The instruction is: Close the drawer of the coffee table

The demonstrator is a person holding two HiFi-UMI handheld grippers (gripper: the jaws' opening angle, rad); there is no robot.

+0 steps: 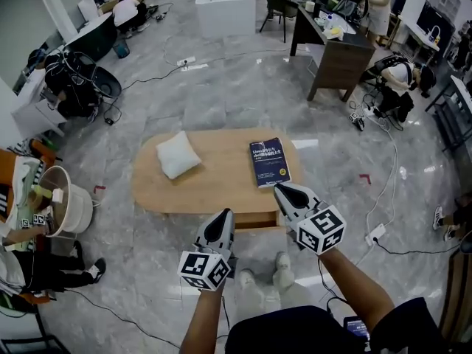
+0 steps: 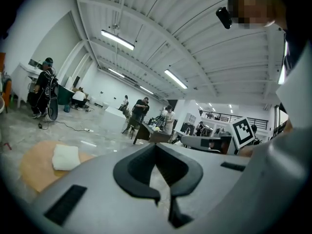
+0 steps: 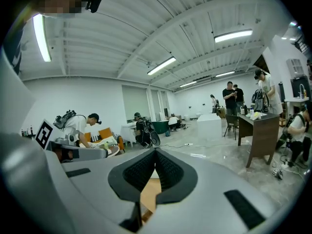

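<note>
An oval wooden coffee table (image 1: 214, 190) stands on the marble floor, with a white pillow (image 1: 178, 154) and a blue book (image 1: 269, 161) on top. Its drawer (image 1: 254, 219) sticks out a little from the near edge. My left gripper (image 1: 225, 214) is shut and empty, its tip just left of the drawer front. My right gripper (image 1: 280, 188) is also shut and empty, and hovers over the table's near right edge beside the book. In the left gripper view the jaws (image 2: 155, 147) meet above the tabletop (image 2: 34, 165). Wood shows through the right gripper (image 3: 155, 152) jaws.
My feet (image 1: 262, 275) stand just in front of the drawer. A bucket (image 1: 63, 198) and a seated person are at the left. A dark desk (image 1: 335, 54) and a white block (image 1: 225, 6) stand beyond the table. Cables and a power strip (image 1: 375, 234) lie at the right.
</note>
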